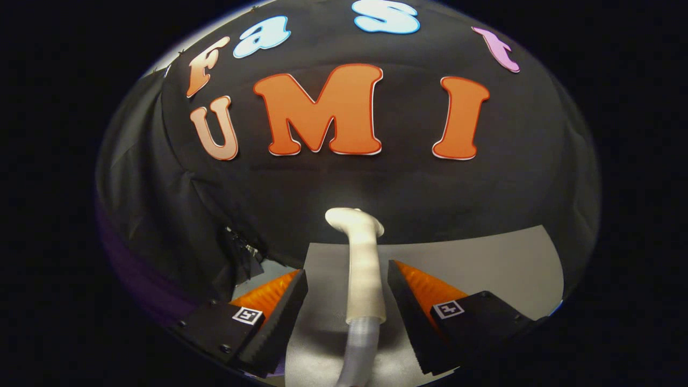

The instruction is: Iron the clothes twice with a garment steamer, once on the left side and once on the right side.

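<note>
I have the gripper [348,279] spread wide, its two fingers standing well apart and pressing on nothing. Between them stands the garment steamer [361,258], a pale, slim thing rising upright from below my view: a ribbed greyish hose at the bottom, a smooth cream handle above it, and a rounded head at the top that bends over toward the left. It sits in the gap with clear space on both sides, a little closer to my right finger than to the left one, touching neither as far as I can see

Under and behind the steamer lies a light grey garment [484,258], spread flat and smooth, reaching away past my right finger to the foot of the black cloth wall [408,183]. The steamer's head stands out against that wall, just above the far edge of the garment

Off to the left, beyond my left finger, the wall's cloth hangs in loose folds, and a small dark, shiny object [243,252] sits near the folds; I cannot tell what it is
</note>
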Demonstrator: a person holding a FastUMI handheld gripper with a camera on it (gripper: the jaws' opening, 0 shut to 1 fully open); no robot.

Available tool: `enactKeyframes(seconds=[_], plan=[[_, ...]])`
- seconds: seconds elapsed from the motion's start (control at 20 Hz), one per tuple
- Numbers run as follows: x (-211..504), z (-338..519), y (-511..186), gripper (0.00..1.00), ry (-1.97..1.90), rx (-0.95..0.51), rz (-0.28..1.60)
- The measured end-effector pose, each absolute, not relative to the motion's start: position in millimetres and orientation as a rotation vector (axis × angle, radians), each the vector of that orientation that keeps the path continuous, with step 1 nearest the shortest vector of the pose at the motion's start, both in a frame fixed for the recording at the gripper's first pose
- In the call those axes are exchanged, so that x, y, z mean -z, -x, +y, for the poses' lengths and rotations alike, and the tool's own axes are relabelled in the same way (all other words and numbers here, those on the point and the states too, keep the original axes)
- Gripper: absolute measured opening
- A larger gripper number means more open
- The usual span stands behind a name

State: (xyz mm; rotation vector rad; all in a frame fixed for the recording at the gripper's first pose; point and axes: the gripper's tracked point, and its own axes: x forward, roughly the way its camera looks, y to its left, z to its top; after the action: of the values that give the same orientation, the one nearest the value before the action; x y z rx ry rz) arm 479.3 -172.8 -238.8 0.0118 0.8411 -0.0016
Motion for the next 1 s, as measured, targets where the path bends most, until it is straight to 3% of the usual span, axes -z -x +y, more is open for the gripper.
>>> enactKeyframes(seconds=[0.3, 0.5, 0.65, 0.75, 1.0], plan=[[281.4, -177.4, -469.6, 0.97, -0.050, -0.010, 1.026], [287.2, -179.4, -465.3, 0.85, -0.106, -0.012, 1.053], [287.1, -168.6, -455.9, 0.56, -0.288, 0.005, 1.078], [290.9, -165.0, -460.4, 0.48, -0.321, 0.030, 1.054], [256.7, -182.0, -443.3, 0.47, -0.233, 0.136, 0.938]])
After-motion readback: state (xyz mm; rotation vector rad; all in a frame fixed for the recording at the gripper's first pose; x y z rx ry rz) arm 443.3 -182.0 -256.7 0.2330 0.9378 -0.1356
